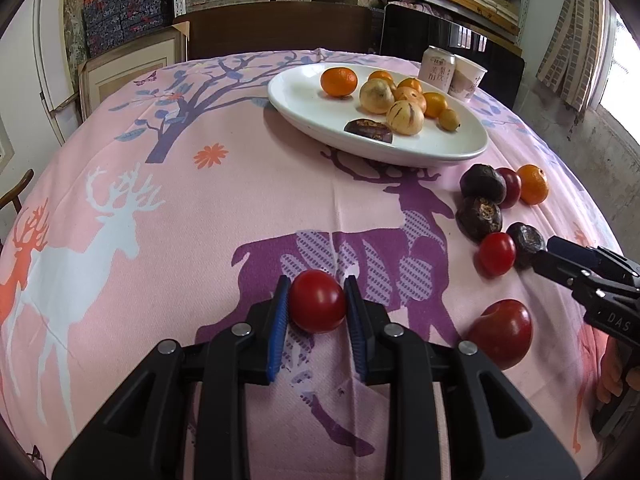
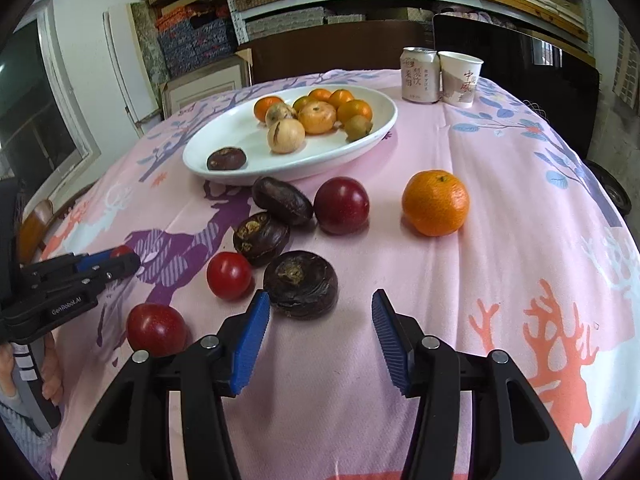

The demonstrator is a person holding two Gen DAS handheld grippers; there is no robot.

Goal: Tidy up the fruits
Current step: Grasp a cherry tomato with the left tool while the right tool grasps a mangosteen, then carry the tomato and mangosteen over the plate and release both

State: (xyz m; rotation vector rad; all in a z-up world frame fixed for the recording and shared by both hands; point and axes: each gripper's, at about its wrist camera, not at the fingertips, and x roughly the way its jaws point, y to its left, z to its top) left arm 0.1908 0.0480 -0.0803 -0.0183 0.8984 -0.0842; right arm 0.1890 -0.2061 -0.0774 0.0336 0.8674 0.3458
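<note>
My left gripper point(image 1: 317, 300) is shut on a small red tomato point(image 1: 317, 301), low over the pink tablecloth. My right gripper point(image 2: 320, 312) is open and empty, its left pad beside a dark water chestnut point(image 2: 301, 282). Loose on the cloth lie two more dark chestnuts point(image 2: 261, 237), a small tomato point(image 2: 229, 275), two red plums point(image 2: 341, 205), point(image 2: 157, 329) and an orange point(image 2: 435, 202). The white plate point(image 2: 224, 136) holds several oranges, pale striped fruits and one dark chestnut point(image 2: 226, 159). The left gripper shows in the right wrist view point(image 2: 120, 260).
A drink can point(image 2: 419, 75) and a paper cup point(image 2: 460, 78) stand behind the plate at the table's far side. Dark chairs and shelves of boxes lie beyond the table. The right gripper shows at the right edge of the left wrist view point(image 1: 560, 256).
</note>
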